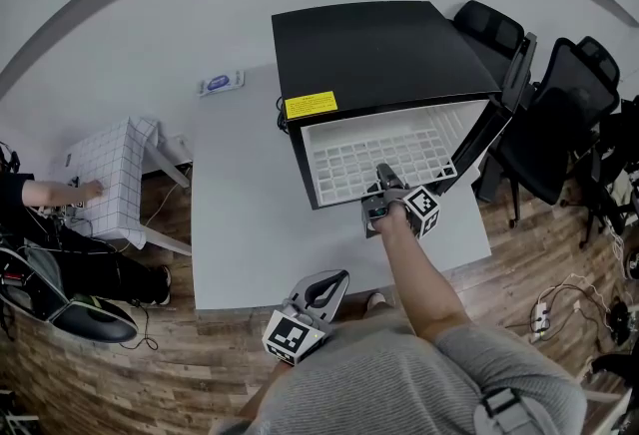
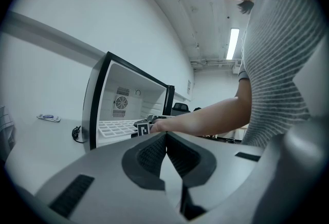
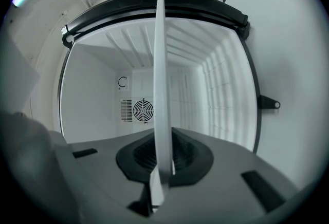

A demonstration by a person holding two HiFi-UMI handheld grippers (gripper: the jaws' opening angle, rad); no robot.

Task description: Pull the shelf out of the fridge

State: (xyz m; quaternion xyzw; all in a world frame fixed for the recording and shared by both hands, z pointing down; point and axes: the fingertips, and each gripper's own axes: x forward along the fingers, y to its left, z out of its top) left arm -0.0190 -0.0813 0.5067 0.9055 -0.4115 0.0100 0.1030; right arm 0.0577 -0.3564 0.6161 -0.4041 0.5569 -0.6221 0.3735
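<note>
A: Two claws, what's each doing?

B: R claw [image 1: 385, 176] is clamped on the shelf [image 1: 374, 159], pads on its front edge, abt mid-width. In the right gripper view the shelf runs edge-on btwn the pads, straight up the frame.

A: L claw?

B: L claw [image 1: 329, 283] has its jaws together, nothing btwn them. It hangs at 6 o'clock of the counter [image 1: 240, 223], just off the near edge, close to the person's body and well apart from the shelf.

A: Where's the shelf exactly?

B: White grid, lying flat in the fridge [image 1: 384, 49]. Its front edge is at the fridge mouth, facing 6 o'clock. Can't tell how far it sticks out.

A: Fridge itself?

B: Black box w/ white inside, standing at the counter's 1 o'clock end. Door [image 1: 499, 114] is swung open at 3 o'clock. Yellow label [image 1: 311, 105] on top, at the front corner toward 9 o'clock.

A: Inside?

B: Round fan grille [image 3: 143, 110] on the back wall, ribbed side walls.

A: Around the counter?

B: Black chairs [image 1: 559, 114] at 3 o'clock. Small blue-white item [image 1: 220, 83] on the counter, at 9 o'clock of the fridge.
</note>
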